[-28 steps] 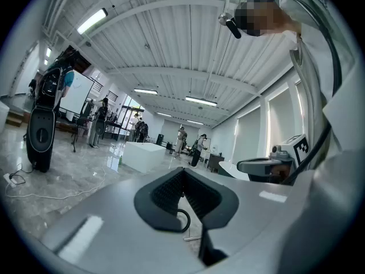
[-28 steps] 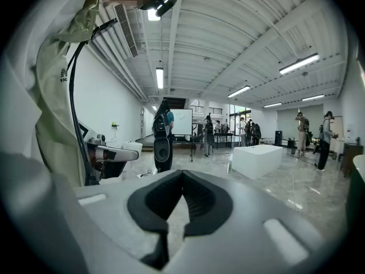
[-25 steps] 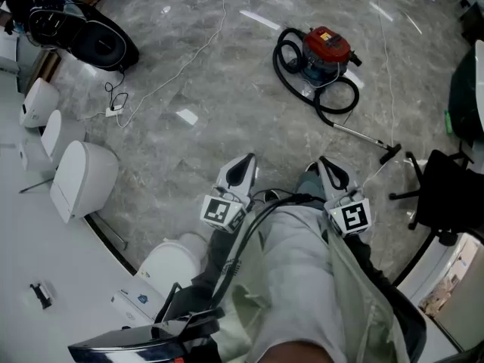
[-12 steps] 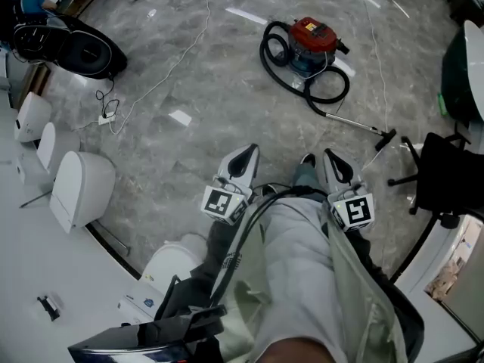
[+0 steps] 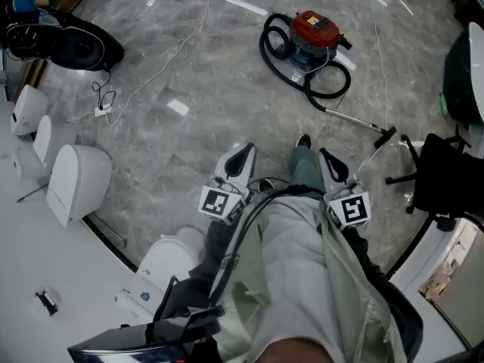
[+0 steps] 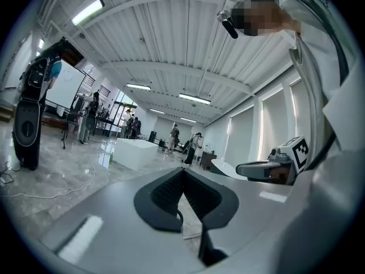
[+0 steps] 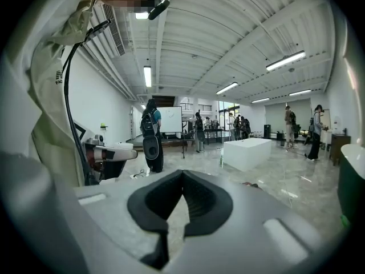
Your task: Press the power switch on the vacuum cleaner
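Item: red-lidded, blue-bodied canister vacuum cleaner point(image 5: 316, 33), standing on the grey marbled floor point(image 5: 227, 97), its black ribbed hose point(image 5: 281, 60) looped around it and a slim metal wand point(image 5: 354, 123) trailing off towards the person's right. Position: well apart from both tools, ahead of them and slightly nearer the right one (bare floor lies between). Left tool point(image 5: 240, 159), white shell with black pads: clenched, pad tips meeting with nothing caught between them. Right tool point(image 5: 333, 165), same build: likewise clenched and carrying nothing. Markings: each tool bears a white cube with black square markers, left cube point(image 5: 220, 205) and right cube point(image 5: 349, 209); the marking on the vacuum's lid is too small to read. Pose: both tools held low and close to the body, one either side of the person's light-trousered legs point(image 5: 299, 233), noses aimed forward over the floor, roughly parallel.
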### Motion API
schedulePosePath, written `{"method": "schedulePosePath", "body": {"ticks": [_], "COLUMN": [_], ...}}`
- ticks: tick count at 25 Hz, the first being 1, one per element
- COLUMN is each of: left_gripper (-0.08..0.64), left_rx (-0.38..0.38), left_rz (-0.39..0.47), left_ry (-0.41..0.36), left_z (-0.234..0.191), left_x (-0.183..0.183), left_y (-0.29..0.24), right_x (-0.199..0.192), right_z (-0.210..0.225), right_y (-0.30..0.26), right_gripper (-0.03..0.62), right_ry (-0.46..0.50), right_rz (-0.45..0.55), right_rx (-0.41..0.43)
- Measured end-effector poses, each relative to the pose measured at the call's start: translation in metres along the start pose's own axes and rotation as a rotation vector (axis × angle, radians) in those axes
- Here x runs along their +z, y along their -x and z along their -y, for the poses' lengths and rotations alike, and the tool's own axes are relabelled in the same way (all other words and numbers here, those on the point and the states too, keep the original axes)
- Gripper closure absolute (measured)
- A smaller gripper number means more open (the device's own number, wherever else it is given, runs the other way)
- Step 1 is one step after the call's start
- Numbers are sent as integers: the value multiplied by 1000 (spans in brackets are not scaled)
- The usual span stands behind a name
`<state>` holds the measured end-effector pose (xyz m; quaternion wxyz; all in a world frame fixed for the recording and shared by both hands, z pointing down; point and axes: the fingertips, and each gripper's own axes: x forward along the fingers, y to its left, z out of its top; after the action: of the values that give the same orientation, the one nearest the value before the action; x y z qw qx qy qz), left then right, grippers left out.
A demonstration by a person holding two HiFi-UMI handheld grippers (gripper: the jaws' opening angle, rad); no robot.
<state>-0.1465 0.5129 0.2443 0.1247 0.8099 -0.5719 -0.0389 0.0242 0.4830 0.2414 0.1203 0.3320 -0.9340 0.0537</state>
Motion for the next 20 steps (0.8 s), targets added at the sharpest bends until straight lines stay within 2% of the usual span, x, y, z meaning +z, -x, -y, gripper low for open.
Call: {"method": "schedulePosePath", "body": {"ticks": [6,12,17,20], "left_gripper": [555,555,555,555], "left_rx": [79,127,78,31], "left_rz": [-48,-66,-97,-104], "left_ry": [11,6,9,20], "left_z": [-32,-64,-56,-47], "left_x": [-4,15,23,18], "left_y": [-42,-135,-230,-281], "right_x": [-7,9,15,10], "right_z": [37,120,215,276], "right_y": [-58,-125,-148,-153], "right_gripper": [591,591,591,591], "right_ry": [-43,-52,-73,-94], "right_rz": [-3,4,-18,-26], "right_rx": [74,123,91,19]}}
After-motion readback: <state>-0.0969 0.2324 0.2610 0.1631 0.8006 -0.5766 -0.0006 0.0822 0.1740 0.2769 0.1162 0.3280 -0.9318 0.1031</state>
